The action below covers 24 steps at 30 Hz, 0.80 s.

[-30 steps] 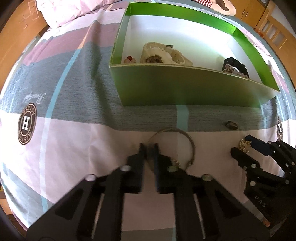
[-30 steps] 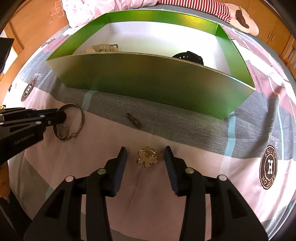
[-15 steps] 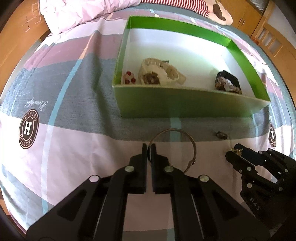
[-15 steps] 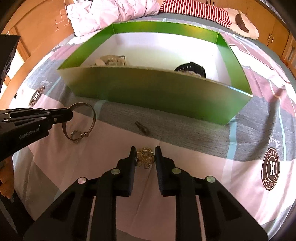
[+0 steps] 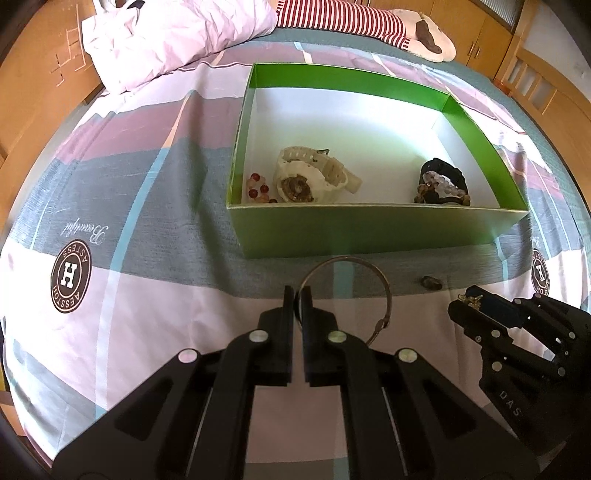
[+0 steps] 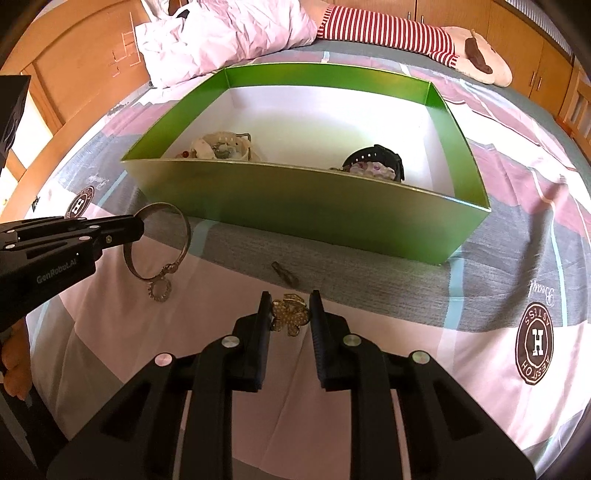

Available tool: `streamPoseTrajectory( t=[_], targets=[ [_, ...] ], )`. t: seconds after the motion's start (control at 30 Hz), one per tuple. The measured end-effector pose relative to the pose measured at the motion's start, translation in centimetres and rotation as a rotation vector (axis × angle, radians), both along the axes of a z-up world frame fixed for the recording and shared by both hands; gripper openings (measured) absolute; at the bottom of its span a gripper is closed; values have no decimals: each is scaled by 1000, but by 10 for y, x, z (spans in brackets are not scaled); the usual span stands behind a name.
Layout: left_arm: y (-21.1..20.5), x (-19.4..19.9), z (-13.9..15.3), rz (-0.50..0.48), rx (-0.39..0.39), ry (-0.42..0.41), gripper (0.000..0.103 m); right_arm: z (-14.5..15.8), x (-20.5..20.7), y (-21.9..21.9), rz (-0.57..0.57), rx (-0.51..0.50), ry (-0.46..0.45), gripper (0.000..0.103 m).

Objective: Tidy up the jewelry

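My left gripper (image 5: 297, 299) is shut on a thin metal bangle (image 5: 364, 275) and holds it lifted above the bedspread, in front of the green box (image 5: 369, 230). The bangle with its dangling charm also shows in the right wrist view (image 6: 162, 251). My right gripper (image 6: 289, 314) is shut on a gold flower brooch (image 6: 291, 317), raised off the bed. The box (image 6: 295, 206) holds a white watch (image 5: 314, 173), red beads (image 5: 256, 188) and a black watch with pale beads (image 5: 443, 181).
A small dark piece of jewelry (image 6: 284, 274) lies on the bedspread between the box and my right gripper; it shows in the left wrist view (image 5: 431, 282) too. A white pillow (image 5: 166, 33) and a striped plush toy (image 5: 351, 22) lie behind the box.
Both grippers closed, the left on the bangle and the right on the brooch, and rose from the bedspread. The box now appears lower and its inside is more visible.
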<state>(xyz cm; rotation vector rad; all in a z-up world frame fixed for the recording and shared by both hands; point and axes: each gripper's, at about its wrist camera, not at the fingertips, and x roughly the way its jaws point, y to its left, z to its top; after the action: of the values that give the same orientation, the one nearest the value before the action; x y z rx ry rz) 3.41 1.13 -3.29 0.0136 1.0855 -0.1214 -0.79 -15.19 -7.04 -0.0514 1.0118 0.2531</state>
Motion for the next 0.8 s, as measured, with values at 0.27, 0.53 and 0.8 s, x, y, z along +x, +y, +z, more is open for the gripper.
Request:
streamPoseTrajectory(
  t=[0.27,0.53,0.8],
  targets=[
    [0,-2,-1,-2,3,0,4,0,0,0,5,-4,3,21],
    [-1,-4,0,-7,5,-9,4,3,-1,1,-1,1,-10,21],
    [0,-6,5,-8,0,-33,4,3,-2,1,1,2,-17,21]
  ],
)
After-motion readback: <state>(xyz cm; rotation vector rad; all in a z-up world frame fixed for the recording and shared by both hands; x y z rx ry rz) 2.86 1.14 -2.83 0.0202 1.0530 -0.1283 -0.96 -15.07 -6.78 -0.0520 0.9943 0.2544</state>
